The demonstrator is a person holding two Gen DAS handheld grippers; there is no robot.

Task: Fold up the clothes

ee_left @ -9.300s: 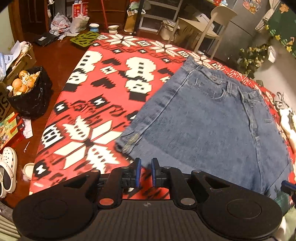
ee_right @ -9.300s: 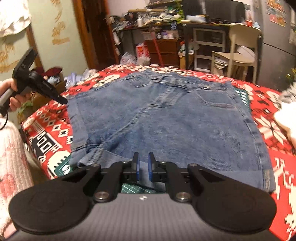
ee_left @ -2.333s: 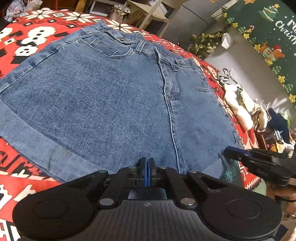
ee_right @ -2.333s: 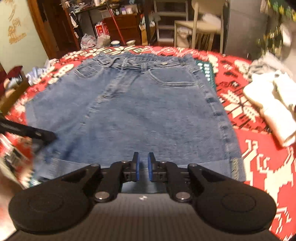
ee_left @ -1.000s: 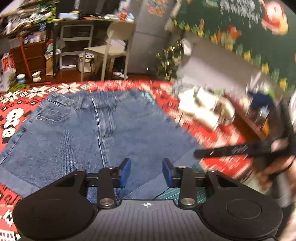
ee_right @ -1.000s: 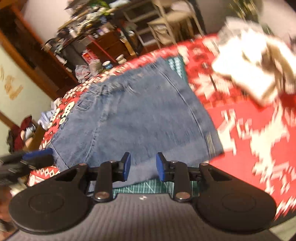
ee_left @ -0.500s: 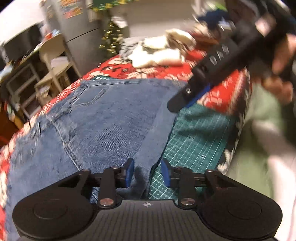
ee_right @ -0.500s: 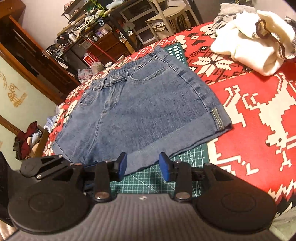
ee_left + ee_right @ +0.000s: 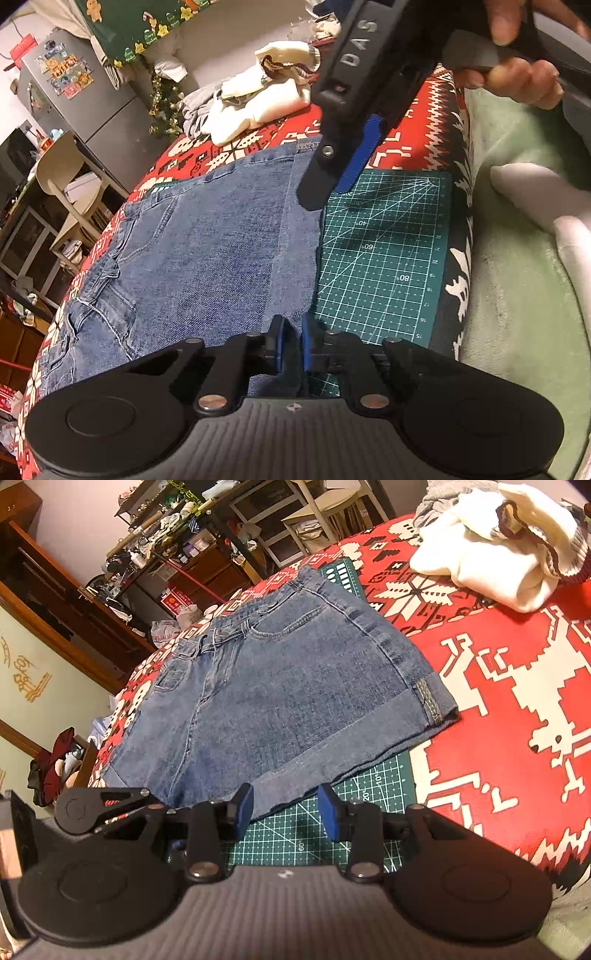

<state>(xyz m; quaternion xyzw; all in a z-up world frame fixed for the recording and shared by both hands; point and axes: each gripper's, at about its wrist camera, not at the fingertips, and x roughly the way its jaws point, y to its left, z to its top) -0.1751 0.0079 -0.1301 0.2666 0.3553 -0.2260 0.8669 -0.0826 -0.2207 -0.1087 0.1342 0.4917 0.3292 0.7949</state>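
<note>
Presently noted: denim shorts [image 9: 280, 686] spread flat on red patterned cloth [image 9: 517, 709], front side up, waistband at far end, cuffed hems lying over near green cutting mat [image 9: 388, 251]. Left gripper [image 9: 290, 343] down at hem edge beside mat, blue pads nearly together with dark denim fold between them; firm clamp on fabric cannot be confirmed. Right gripper [image 9: 285, 808] set wide apart, gripping nothing, poised just above mat at hem of other leg; same tool seen from left wrist camera [image 9: 343, 140] with tip at cuff corner by mat. Hand [image 9: 517, 66] wrapped around its handle. Cream sweater [image 9: 509, 550] heaped on cloth well beyond mat, clear of shorts. Chair [image 9: 70, 173] and grey refrigerator [image 9: 74, 92] standing past far side of cloth.
</note>
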